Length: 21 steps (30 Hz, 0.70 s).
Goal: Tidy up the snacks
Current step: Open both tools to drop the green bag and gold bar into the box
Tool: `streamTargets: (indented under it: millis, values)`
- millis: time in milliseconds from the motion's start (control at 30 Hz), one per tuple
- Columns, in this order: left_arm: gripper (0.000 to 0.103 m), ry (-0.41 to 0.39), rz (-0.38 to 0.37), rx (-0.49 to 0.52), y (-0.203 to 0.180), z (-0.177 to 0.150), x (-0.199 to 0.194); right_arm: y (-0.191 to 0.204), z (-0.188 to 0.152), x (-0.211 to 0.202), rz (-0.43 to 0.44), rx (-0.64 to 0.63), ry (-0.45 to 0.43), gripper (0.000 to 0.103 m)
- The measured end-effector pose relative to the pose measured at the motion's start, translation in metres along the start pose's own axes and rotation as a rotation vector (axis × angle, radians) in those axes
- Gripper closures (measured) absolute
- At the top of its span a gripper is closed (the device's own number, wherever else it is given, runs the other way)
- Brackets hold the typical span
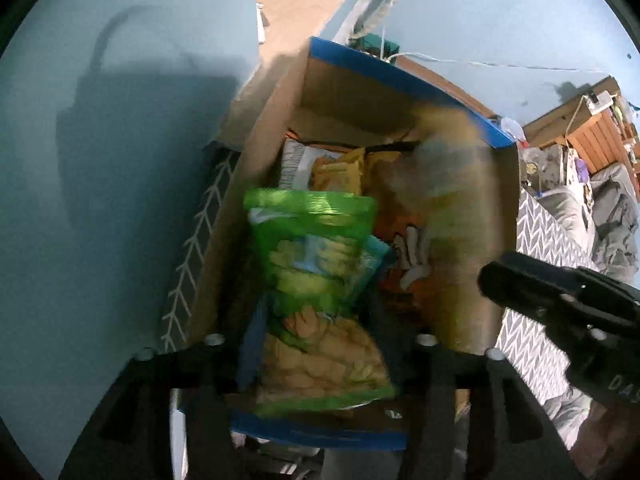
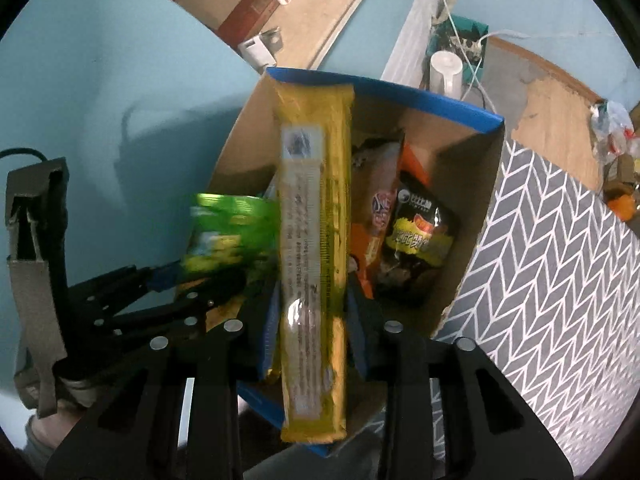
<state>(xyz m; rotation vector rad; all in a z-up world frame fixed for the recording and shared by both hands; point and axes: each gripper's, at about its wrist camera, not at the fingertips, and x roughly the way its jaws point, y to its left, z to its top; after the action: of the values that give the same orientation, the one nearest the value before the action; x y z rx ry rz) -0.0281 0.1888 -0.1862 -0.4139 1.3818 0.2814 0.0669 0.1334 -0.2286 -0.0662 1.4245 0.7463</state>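
A cardboard box with a blue rim [image 1: 400, 80] [image 2: 420, 100] holds several snack packets. My left gripper [image 1: 316, 320] is shut on a green chip bag [image 1: 316, 264] and holds it over the box's left side. The same bag shows blurred in the right wrist view [image 2: 232, 232]. My right gripper [image 2: 312, 312] is shut on a long yellow wrapped pack [image 2: 314, 240], held lengthwise over the box. It shows as a yellow blur in the left wrist view [image 1: 452, 184]. Orange [image 2: 374, 216] and black-yellow [image 2: 420, 232] packets lie inside.
A light blue wall [image 1: 120, 160] stands left of the box. A grey herringbone-patterned surface [image 2: 540, 280] lies to the right. A wooden floor with white items and cables [image 2: 304, 8] is beyond the box. The right gripper's body [image 1: 568, 300] shows at right.
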Motion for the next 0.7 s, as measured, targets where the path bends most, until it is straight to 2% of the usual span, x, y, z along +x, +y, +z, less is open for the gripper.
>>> streamTargets:
  millis: [33,100,200,300,367,467,600,700]
  values:
    - [0.035,-0.011,-0.002,-0.002,0.001,-0.001,-0.003,0.001,0.000,-0.004,-0.003,-0.005,-0.007,0.069]
    - [0.031,-0.018,-0.003,-0.008,0.003,-0.003,-0.007,0.003,0.002,-0.010,-0.010,-0.011,-0.018,0.068]
    - [0.031,-0.025,-0.011,-0.015,0.004,-0.004,-0.013,0.007,0.003,-0.019,-0.045,-0.033,-0.036,0.062]
    - [0.025,-0.044,-0.012,-0.013,0.002,-0.006,-0.024,0.009,0.001,-0.031,-0.072,-0.046,-0.056,0.056]
    - [0.023,-0.078,-0.014,-0.004,-0.003,-0.008,-0.037,0.012,-0.001,-0.040,-0.097,-0.063,-0.080,0.049]
    - [0.022,-0.118,-0.020,0.017,-0.010,-0.011,-0.054,0.015,-0.005,-0.055,-0.135,-0.091,-0.113,0.047]
    - [0.016,-0.163,0.005,0.054,-0.020,-0.012,-0.074,0.018,-0.010,-0.073,-0.163,-0.108,-0.146,0.042]
    - [0.016,-0.204,0.017,0.079,-0.026,-0.015,-0.089,0.017,-0.011,-0.085,-0.176,-0.113,-0.176,0.039]
